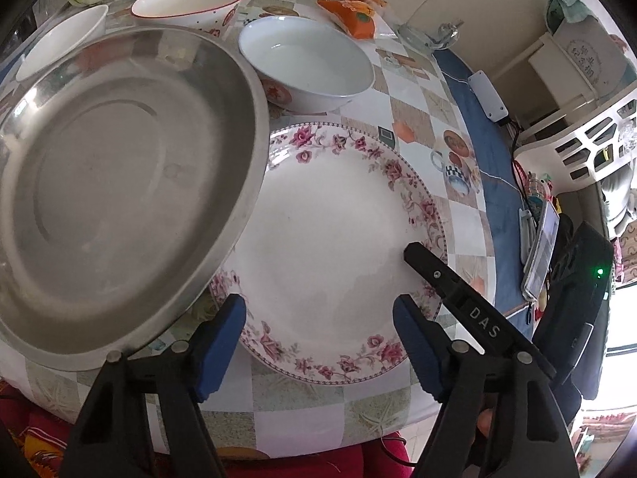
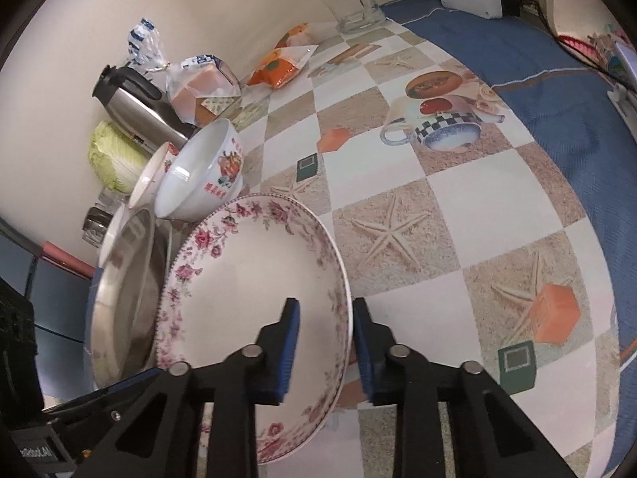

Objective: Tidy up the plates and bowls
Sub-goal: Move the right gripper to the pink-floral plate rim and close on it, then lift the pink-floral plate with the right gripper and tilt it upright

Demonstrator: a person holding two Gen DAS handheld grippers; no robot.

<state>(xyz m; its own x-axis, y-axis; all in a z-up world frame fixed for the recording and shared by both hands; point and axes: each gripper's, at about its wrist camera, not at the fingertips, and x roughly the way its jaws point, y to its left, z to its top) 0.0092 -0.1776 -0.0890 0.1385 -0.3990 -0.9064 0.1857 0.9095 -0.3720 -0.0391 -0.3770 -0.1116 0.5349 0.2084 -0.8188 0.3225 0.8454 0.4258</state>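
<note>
A floral-rimmed white plate (image 1: 330,247) lies on the checkered table; it also shows in the right wrist view (image 2: 247,279). My right gripper (image 2: 324,348) straddles its near-right rim with one blue pad above and one outside, a small gap left; its black finger (image 1: 434,275) shows in the left wrist view. My left gripper (image 1: 318,342) is open above the plate's near edge, holding nothing. A steel pan (image 1: 111,199) overlaps the plate's left edge. A white bowl with red print (image 1: 306,63) stands behind the plate. Two more white bowls (image 1: 187,4) (image 1: 59,44) stand further back.
A cabbage (image 2: 115,155), a steel thermos (image 2: 135,107), bagged bread (image 2: 203,83) and orange packets (image 2: 278,67) line the wall. A glass mug (image 2: 354,4), a white power strip (image 1: 487,95) and a phone (image 1: 541,251) lie along the blue cloth edge.
</note>
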